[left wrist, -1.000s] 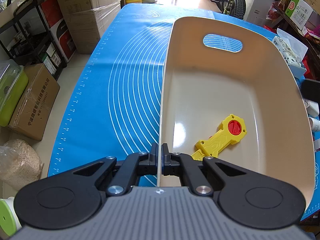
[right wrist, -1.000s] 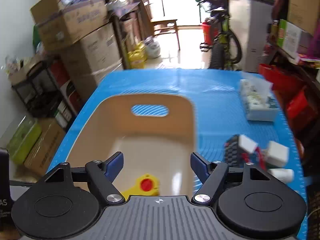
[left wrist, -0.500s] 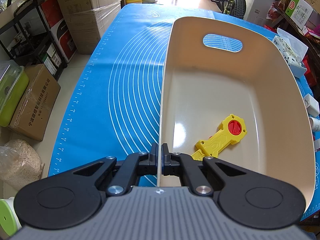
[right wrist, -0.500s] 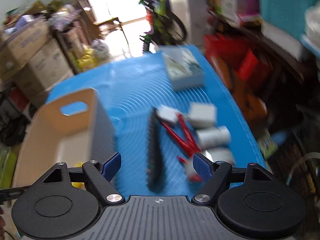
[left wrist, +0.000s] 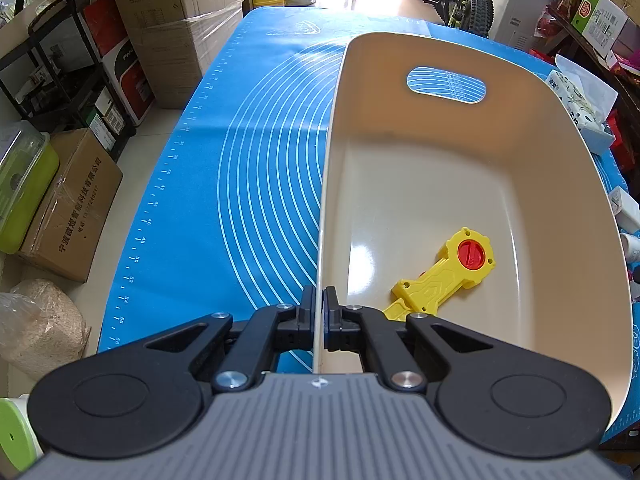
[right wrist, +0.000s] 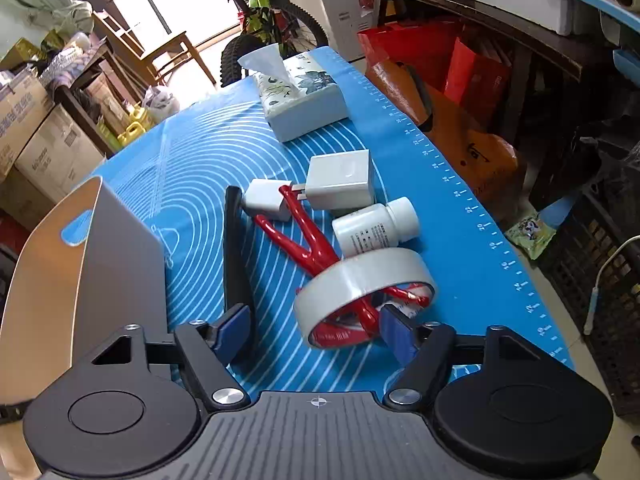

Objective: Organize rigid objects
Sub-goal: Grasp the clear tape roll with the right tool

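Observation:
A beige bin [left wrist: 400, 184] stands on the blue mat [left wrist: 240, 160], and my left gripper [left wrist: 319, 312] is shut on the near end of its left wall. Inside lies a yellow toy with a red knob [left wrist: 444, 276]. The right wrist view shows the bin [right wrist: 112, 248] at left. My right gripper [right wrist: 314, 332] hovers low over a pile, jaws closing. A grey tape roll [right wrist: 360, 276] sits partly between them, untouched by the pads. Under the roll are red-handled pliers [right wrist: 308, 240]. A long black object [right wrist: 234, 248] lies by the left finger.
Behind the roll lie a white bottle [right wrist: 372, 228] and two white chargers [right wrist: 340, 180] [right wrist: 266, 198]. A tissue box [right wrist: 304, 100] stands farther back. The mat's right edge [right wrist: 500, 248] is close to the pile. Boxes and shelves crowd the floor at left.
My right gripper swung from above the bin to the right and down over the pile, rolling as it went. The left gripper and the bin stayed still.

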Action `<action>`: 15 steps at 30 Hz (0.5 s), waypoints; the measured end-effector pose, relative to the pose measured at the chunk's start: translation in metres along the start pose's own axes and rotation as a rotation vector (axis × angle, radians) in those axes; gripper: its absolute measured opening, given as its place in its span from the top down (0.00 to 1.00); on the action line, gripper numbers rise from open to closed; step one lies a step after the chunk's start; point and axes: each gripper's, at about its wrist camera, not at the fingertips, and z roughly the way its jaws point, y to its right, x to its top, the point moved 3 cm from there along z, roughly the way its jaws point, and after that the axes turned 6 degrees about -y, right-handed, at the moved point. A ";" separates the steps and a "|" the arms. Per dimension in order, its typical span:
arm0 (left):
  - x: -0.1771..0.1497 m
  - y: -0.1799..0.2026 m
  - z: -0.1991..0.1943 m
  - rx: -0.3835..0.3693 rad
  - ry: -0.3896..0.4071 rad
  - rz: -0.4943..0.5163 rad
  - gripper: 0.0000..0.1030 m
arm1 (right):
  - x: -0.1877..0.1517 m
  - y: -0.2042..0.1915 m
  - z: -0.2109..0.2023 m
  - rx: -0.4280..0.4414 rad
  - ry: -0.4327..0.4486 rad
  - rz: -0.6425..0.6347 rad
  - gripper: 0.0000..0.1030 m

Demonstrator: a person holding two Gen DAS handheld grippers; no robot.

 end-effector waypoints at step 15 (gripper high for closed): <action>0.000 0.000 -0.001 0.003 0.000 0.002 0.95 | 0.005 -0.008 0.002 -0.013 0.039 -0.071 0.81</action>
